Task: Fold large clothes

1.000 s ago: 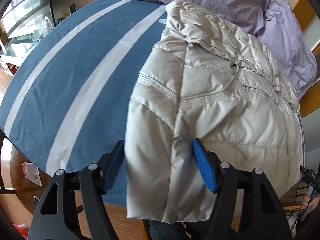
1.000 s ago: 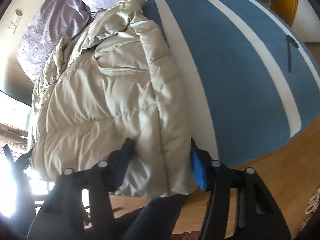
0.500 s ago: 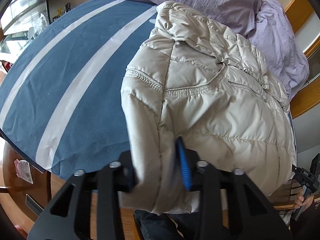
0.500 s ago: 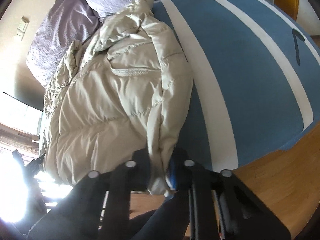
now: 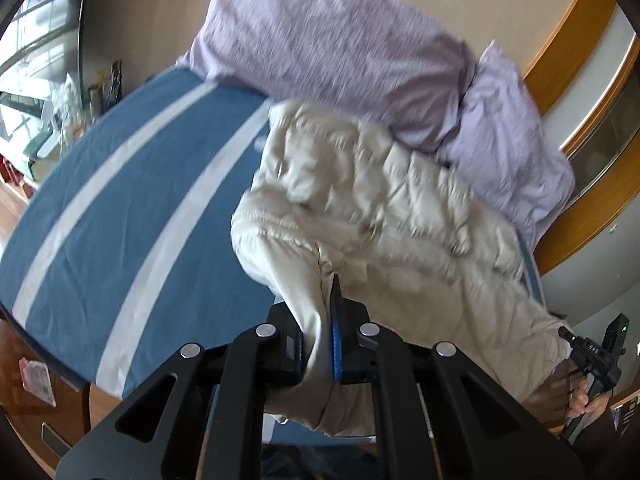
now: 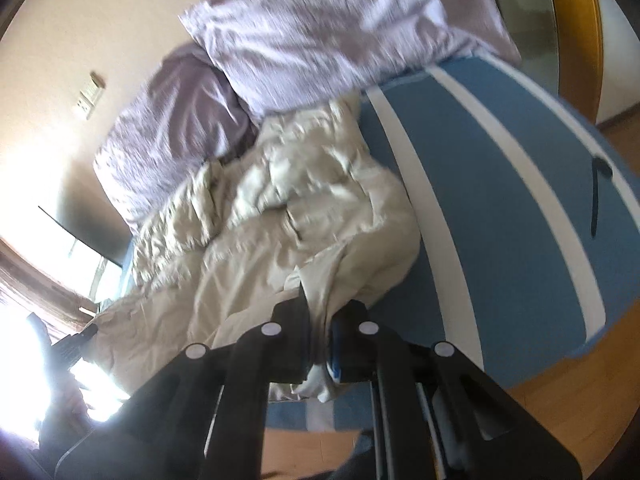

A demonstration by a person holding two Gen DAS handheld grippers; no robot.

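A cream quilted puffer jacket lies on a blue bed cover with white stripes; it also shows in the right wrist view. My left gripper is shut on the jacket's near hem and lifts it off the bed. My right gripper is shut on the hem's other corner and also holds it raised. The far collar end rests against the pillows. Both views are motion-blurred.
Lilac pillows lie at the head of the bed, also in the right wrist view. A wooden headboard frame stands behind. A dark strap lies on the cover. Wooden floor is below the bed's edge.
Both grippers have closed on the jacket's near hem and lifted it up off the bed toward the pillows. The jacket now bunches and hangs from the jaws.
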